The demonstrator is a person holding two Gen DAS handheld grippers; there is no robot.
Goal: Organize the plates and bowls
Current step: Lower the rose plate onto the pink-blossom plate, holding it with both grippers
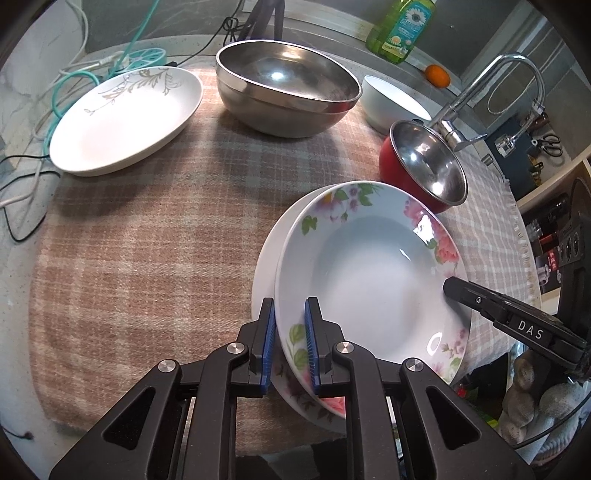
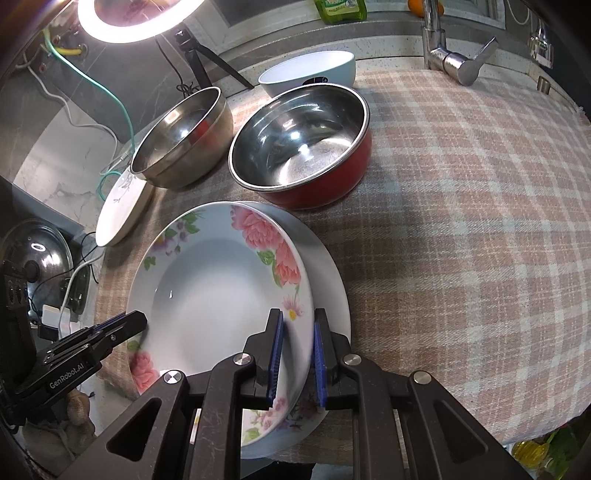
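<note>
1. My left gripper point(image 1: 290, 345) has its blue pads either side of the near rim of the floral plate point(image 1: 373, 273). The gap between them is narrow, and I read it as pinching that rim.
2. My right gripper point(image 2: 298, 356) straddles the opposite rim of the same floral plate point(image 2: 218, 295), one pad inside the dish and one outside. It looks clamped on the rim too.
3. In the left wrist view, the right gripper point(image 1: 448, 288) shows as a black finger lying on the plate's far edge. In the right wrist view, the left gripper point(image 2: 138, 321) reaches in at the lower left.
4. The floral plate sits tilted over a plain white plate point(image 1: 266, 266), whose rim shows as a crescent beside it. That white plate point(image 2: 332, 273) rests on the checked cloth point(image 1: 147, 236) near its front edge.
5. Just beyond the plates stands a red pot point(image 2: 303, 147) with a steel inside. The left view shows it close to the floral plate's rim point(image 1: 424, 166).
6. A steel mixing bowl point(image 1: 288, 88) sits further back, left of the red pot. A white bowl point(image 1: 391, 103) stands behind the pot.
7. A leaf-patterned white plate point(image 1: 125, 118) lies at the cloth's far left edge, well apart from the stack.
8. Behind the cloth I see a tap point(image 1: 491, 96), a green dish soap bottle point(image 1: 402, 29) and an orange point(image 1: 437, 75).
</note>
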